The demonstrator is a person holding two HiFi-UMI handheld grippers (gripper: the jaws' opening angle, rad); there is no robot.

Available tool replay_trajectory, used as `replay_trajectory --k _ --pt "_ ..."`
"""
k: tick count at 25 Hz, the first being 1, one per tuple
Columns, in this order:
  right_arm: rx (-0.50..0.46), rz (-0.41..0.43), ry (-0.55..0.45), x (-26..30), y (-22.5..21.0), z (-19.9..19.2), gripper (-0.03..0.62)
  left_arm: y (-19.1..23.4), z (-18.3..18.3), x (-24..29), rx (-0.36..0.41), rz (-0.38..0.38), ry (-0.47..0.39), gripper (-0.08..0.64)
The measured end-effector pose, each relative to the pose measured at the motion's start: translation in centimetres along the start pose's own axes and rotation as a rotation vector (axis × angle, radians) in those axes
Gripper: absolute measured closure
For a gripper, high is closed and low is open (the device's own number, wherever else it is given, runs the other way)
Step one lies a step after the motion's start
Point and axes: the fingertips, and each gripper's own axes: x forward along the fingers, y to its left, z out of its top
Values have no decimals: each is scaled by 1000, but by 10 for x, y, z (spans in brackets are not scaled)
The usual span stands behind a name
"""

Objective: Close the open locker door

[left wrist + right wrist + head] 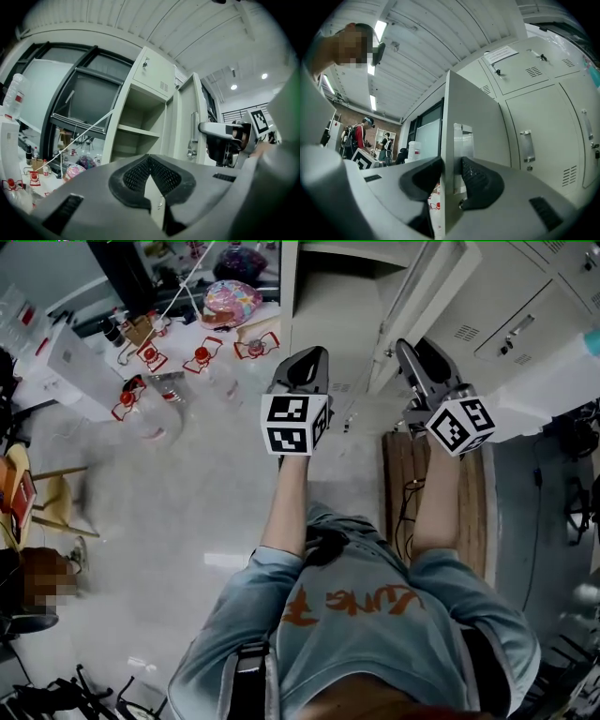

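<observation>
The grey locker stands open [140, 122], its shelves bare. Its door [473, 112] swings out toward me, with a metal handle [193, 136] on its face. My right gripper [451, 173] straddles the door's free edge: one pad lies on each side, and the right pad stands a little off the panel, so the jaws are open. In the head view it [417, 357] reaches up at the door [412, 296]. My left gripper [149, 161] points at the open compartment with its tips together and nothing between them; it [305, 367] hangs in front of the locker, touching nothing.
Closed lockers [543, 122] fill the wall right of the door. A white table [84, 381] at the left carries bottles with red tags [150, 357] and a colourful bag [232, 301]. A wooden board [412, 474] lies on the floor by my right arm. People stand far off [358, 136].
</observation>
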Motion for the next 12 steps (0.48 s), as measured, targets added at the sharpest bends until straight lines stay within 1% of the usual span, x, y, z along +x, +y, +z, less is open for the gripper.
replay_trajectory --k 6,12 --pt "0 38 9 35 21 -5 446 31 -4 -2 -21 51 -1 538" --pt "3 65 15 71 33 -10 463 44 1 6 -14 61 -1 538"
